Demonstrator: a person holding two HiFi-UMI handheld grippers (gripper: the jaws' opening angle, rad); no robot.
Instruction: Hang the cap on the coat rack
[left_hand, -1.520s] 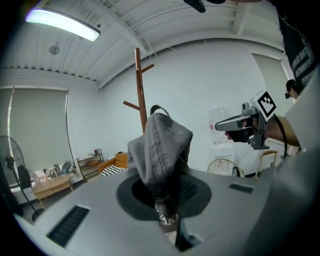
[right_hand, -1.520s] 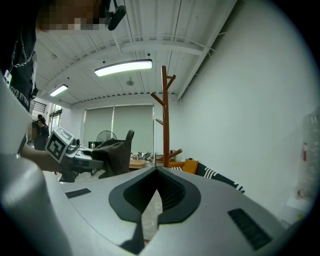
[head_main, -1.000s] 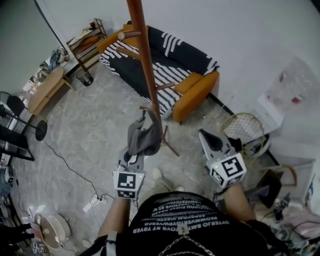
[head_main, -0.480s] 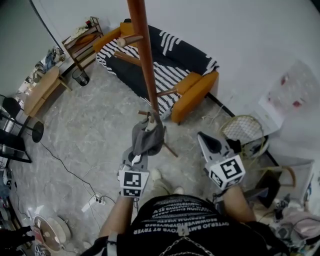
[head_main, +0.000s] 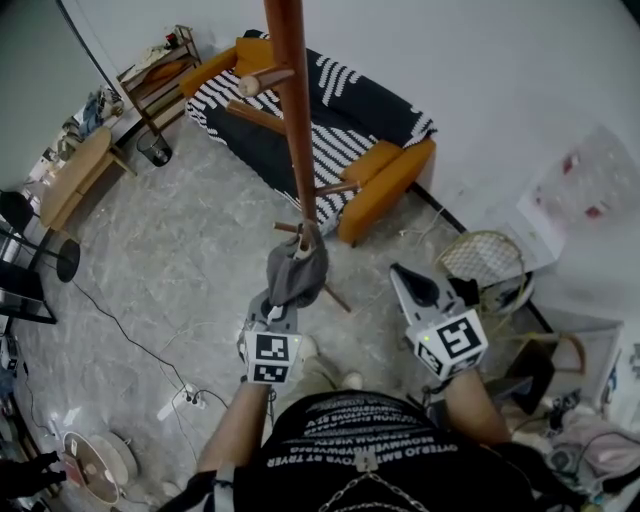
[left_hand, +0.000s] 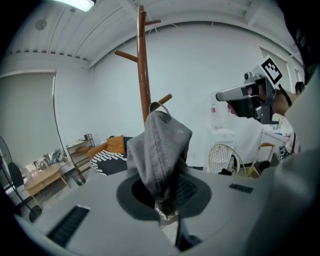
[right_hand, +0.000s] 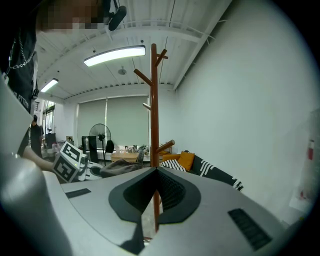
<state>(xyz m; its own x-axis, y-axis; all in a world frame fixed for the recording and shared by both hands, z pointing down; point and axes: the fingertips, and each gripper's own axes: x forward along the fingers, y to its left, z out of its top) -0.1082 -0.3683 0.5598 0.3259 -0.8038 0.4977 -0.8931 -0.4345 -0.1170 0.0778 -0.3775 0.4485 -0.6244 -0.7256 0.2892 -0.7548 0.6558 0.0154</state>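
left gripper view: left gripper (left_hand: 165, 200) is clamping a grey fabric cap (left_hand: 160, 145) near the brown wooden coat rack (left_hand: 144, 75); right gripper (right_hand: 152, 172) is sitting closed, empty.

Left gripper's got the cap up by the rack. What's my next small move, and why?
Probably nudge the left gripper slightly up and toward the peg. Its jaws are shut on the cap, whose top loop sits right at that peg on the coat rack, but not clearly over it.

cap (head_main: 296, 272) just before coat rack (head_main: 290, 120) | sofa (head_main: 372, 112) behind it | basket (head_main: 482, 252) right
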